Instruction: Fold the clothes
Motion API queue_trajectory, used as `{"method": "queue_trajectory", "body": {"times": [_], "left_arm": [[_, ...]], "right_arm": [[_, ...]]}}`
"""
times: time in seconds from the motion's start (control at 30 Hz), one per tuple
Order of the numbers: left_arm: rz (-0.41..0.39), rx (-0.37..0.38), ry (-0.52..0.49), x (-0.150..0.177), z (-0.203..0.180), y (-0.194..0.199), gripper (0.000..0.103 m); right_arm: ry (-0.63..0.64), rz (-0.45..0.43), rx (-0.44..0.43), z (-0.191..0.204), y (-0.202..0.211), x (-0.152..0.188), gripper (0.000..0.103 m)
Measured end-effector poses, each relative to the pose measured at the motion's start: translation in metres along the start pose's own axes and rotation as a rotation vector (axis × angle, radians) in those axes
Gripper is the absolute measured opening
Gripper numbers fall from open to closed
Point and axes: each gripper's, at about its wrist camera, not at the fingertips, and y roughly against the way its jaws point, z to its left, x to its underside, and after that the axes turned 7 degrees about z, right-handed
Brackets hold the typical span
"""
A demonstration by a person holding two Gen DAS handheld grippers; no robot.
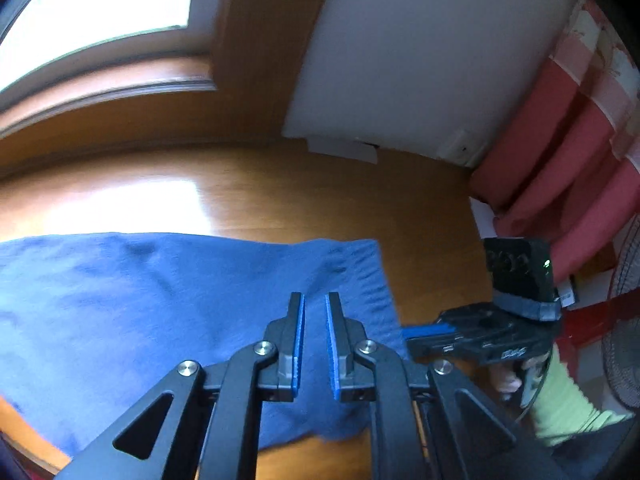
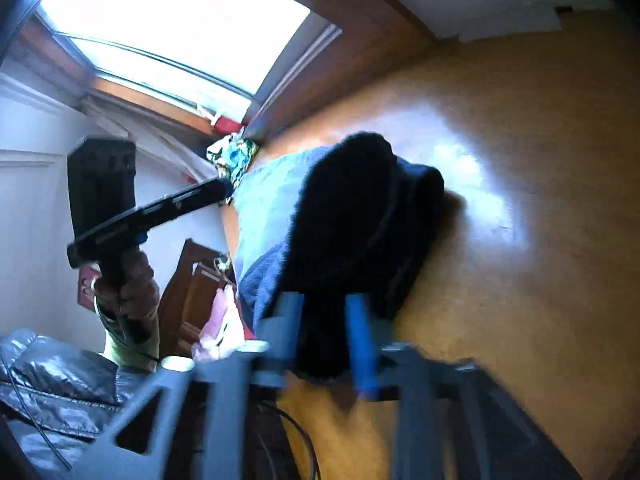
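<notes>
Flat on the wooden bench [image 1: 280, 196] lay the blue garment [image 1: 120, 300], its far edge straight, with bare wood beyond. Above it the left gripper [image 1: 315, 308] had its fingers slightly parted, holding nothing. The right gripper [image 2: 324, 320], fingers apart, had dark blue cloth bunched between them; whether it was gripped was unclear.

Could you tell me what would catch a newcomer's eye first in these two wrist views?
Most striking is the blue garment, spread across the glossy wooden table in the left wrist view. The left gripper hangs above it, jaws slightly apart and empty. In the right wrist view, the right gripper has a dark fold of the cloth between its blurred jaws, below a bright window.
</notes>
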Motion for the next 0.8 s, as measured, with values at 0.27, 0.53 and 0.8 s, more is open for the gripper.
{"method": "queue_trajectory", "body": {"times": [0.27,0.53,0.8], "left_arm": [[0.019,-0.281,0.205,0.061,0.077,0.009,0.024],[0.128,-0.358,0.312,0.104,0.122,-0.03,0.027],[0.099,-0.341,0.304,0.105,0.118,-0.03,0.025]], "right_arm": [[0.233,0.063,0.135,0.052,-0.01,0.032,0.058],[0.467,0.266,0.463,0.061,-0.034,0.034,0.006],[0.372,0.24,0.657,0.051,-0.001,0.03,0.01]]}}
